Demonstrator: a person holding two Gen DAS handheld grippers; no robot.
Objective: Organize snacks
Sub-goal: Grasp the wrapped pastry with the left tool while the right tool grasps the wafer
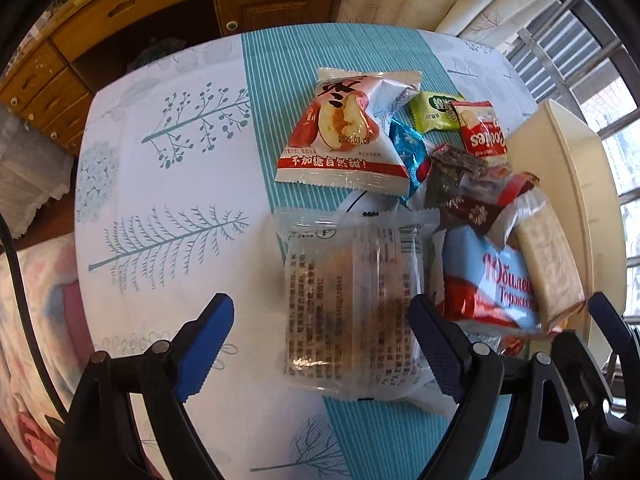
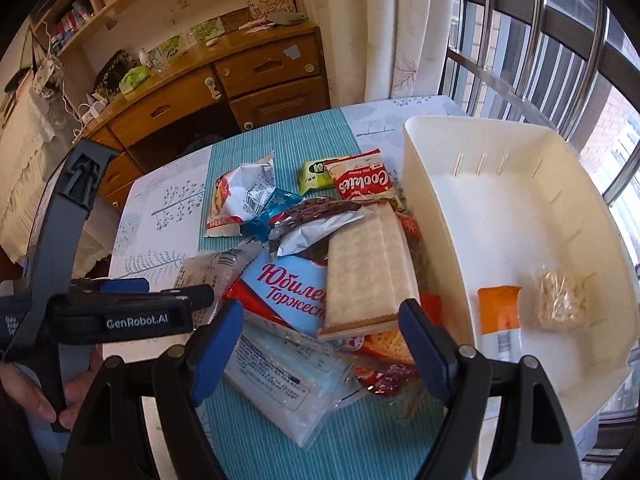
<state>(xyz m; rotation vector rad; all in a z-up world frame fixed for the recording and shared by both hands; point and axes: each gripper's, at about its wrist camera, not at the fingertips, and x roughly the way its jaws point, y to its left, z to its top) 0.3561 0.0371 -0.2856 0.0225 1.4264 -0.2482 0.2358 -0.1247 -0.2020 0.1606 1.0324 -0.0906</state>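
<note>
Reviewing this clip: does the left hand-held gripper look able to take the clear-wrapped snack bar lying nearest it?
Probably yes. The left hand-held gripper is open above the clear-wrapped snack bar, which lies between its fingers with nothing on top; only the blue biscuit pack crowds one side.

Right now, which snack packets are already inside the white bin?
Two: the orange-topped packet and the clear bag of pale bits. Every other packet lies on the table.

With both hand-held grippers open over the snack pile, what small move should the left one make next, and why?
Probably lower the left hand-held gripper a little further and close on the clear-wrapped snack. Its jaws stand open on either side of that packet without pressing it, and the white bin beside the pile holds only two packets so far.
</note>
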